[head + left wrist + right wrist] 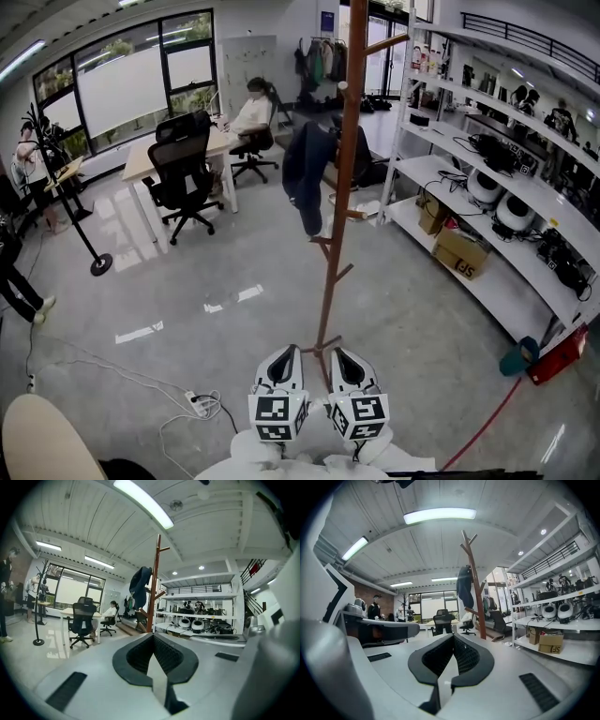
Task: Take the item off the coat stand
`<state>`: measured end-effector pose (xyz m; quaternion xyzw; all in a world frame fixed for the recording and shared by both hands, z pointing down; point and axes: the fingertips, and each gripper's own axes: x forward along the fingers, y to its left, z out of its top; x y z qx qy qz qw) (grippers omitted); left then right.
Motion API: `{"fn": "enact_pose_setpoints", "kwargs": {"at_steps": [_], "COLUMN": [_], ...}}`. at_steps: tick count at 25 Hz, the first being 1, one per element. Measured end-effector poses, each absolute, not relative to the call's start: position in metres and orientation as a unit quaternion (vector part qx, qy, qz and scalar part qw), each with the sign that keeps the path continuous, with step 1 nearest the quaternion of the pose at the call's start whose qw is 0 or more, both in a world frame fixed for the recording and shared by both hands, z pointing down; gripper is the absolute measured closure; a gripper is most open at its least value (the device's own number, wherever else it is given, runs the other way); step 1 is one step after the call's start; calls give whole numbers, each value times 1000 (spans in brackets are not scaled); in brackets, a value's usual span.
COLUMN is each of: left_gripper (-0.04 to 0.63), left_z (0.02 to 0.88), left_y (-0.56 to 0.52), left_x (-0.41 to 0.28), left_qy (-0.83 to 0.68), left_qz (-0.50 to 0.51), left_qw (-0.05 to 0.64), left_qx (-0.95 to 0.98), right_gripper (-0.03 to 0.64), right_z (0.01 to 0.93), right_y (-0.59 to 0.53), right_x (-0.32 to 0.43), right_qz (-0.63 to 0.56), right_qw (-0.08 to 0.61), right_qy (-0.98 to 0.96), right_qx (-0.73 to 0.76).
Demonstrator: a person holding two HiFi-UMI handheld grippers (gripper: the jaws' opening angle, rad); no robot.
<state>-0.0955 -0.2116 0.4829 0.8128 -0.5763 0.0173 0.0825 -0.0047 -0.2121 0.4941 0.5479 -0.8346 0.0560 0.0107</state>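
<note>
A tall brown wooden coat stand (333, 234) rises from the grey floor just ahead of me. A dark blue jacket (305, 173) hangs from a peg on its left side, well above and beyond both grippers. My left gripper (284, 350) and right gripper (342, 353) are side by side low in the head view, near the stand's foot, both shut and empty. In the left gripper view, the left gripper (153, 635) points at the stand (154, 583) and jacket (139, 584). The right gripper (453, 636) likewise faces the stand (474, 588) and jacket (465, 585).
White shelving (487, 178) with equipment and a cardboard box (459, 251) runs along the right. A desk (141, 159), a black office chair (183, 173) and a seated person (251, 112) are at the back left. A black stand (70, 202) is at left; a power strip (199, 403) lies on the floor.
</note>
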Motion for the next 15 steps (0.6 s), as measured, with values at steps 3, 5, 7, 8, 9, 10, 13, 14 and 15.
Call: {"fn": "enact_pose_setpoints", "kwargs": {"at_steps": [3, 5, 7, 8, 9, 10, 13, 14, 15], "left_gripper": [594, 594, 594, 594, 594, 594, 594, 594, 594], "left_z": [485, 488, 490, 491, 490, 490, 491, 492, 493], "left_y": [-216, -218, -220, -222, -224, -225, -232, -235, -238], "left_x": [-93, -91, -90, -89, -89, -89, -88, -88, -87], "left_qy": [-571, -567, -565, -564, -563, -563, -566, -566, -567], "left_qz": [20, 24, 27, 27, 28, 28, 28, 28, 29], "left_qw": [85, 87, 89, 89, 88, 88, 88, 89, 91], "left_qx": [816, 819, 820, 821, 821, 821, 820, 819, 819], "right_gripper": [607, 607, 607, 607, 607, 607, 607, 607, 607], "right_z": [496, 496, 495, 495, 494, 493, 494, 494, 493], "right_y": [-217, -220, -224, -226, -228, -229, -237, -240, -243], "right_x": [-4, -2, 1, 3, 4, 5, 6, 6, 6], "right_qz": [61, 59, 56, 56, 55, 55, 55, 54, 52], "right_qw": [14, 18, 17, 16, 15, 15, 14, 14, 13], "right_qy": [-832, -828, -824, -823, -822, -822, -822, -823, -823], "right_qx": [551, 557, 563, 566, 567, 567, 566, 566, 565]}}
